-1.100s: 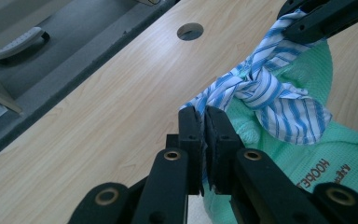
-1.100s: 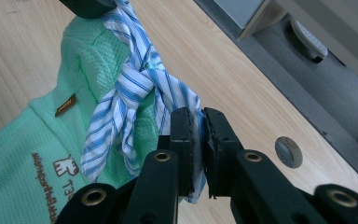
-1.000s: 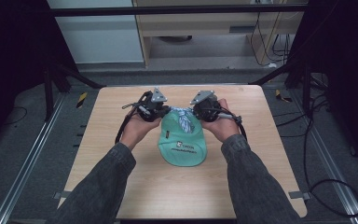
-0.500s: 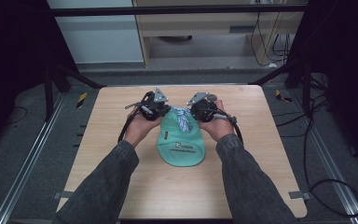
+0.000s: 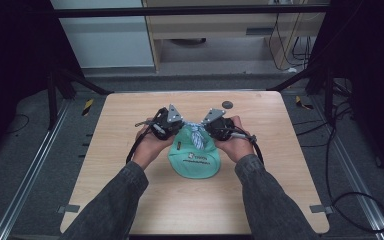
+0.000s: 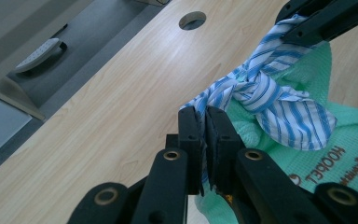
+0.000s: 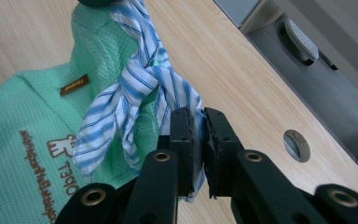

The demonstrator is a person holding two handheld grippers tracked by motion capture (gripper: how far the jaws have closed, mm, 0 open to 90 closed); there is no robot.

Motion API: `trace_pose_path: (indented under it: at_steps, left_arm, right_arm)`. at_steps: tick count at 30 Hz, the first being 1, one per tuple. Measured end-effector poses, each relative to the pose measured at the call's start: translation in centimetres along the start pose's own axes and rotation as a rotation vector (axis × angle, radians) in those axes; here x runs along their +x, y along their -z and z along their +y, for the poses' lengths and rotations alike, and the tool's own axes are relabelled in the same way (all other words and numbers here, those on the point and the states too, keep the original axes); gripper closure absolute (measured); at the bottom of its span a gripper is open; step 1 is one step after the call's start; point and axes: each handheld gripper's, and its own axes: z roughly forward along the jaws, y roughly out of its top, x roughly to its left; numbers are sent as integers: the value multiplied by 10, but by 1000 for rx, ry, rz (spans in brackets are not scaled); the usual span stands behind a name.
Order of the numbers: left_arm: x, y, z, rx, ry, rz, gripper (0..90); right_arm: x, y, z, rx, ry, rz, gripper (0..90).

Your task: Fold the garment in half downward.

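Around my work: light wooden table (image 5: pixel 130 150) with a round grey cable grommet (image 5: pixel 227 104) near its far edge; white power strip (image 6: pixel 39 52) on the grey floor beyond; black cables (image 5: pixel 350 200) trailing at the right.

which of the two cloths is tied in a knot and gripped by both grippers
The blue-and-white striped cloth, knotted in the middle, with the left gripper and right gripper each clamped on one end. The green waffle-weave cloth with brown lettering lies beneath it.

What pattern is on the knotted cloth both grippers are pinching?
Blue and white stripes on the knotted cloth, clearest in the left gripper view; it lies on a mint-green garment.
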Motion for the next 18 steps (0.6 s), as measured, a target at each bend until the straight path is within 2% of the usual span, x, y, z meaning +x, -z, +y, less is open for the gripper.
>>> trace_pose_path:
  at_steps: [1,3,18]
  left_arm:
    - [-1,1,-1,6,-7,0,857]
    - [-4,2,-4,-5,27,-4,857]
    - [-16,8,-10,-12,28,-14,858]
  right_arm:
    - [1,0,-1,-4,-2,3,826]
    - [2,0,-1,0,5,0,826]
    - [7,2,-3,1,14,5,825]
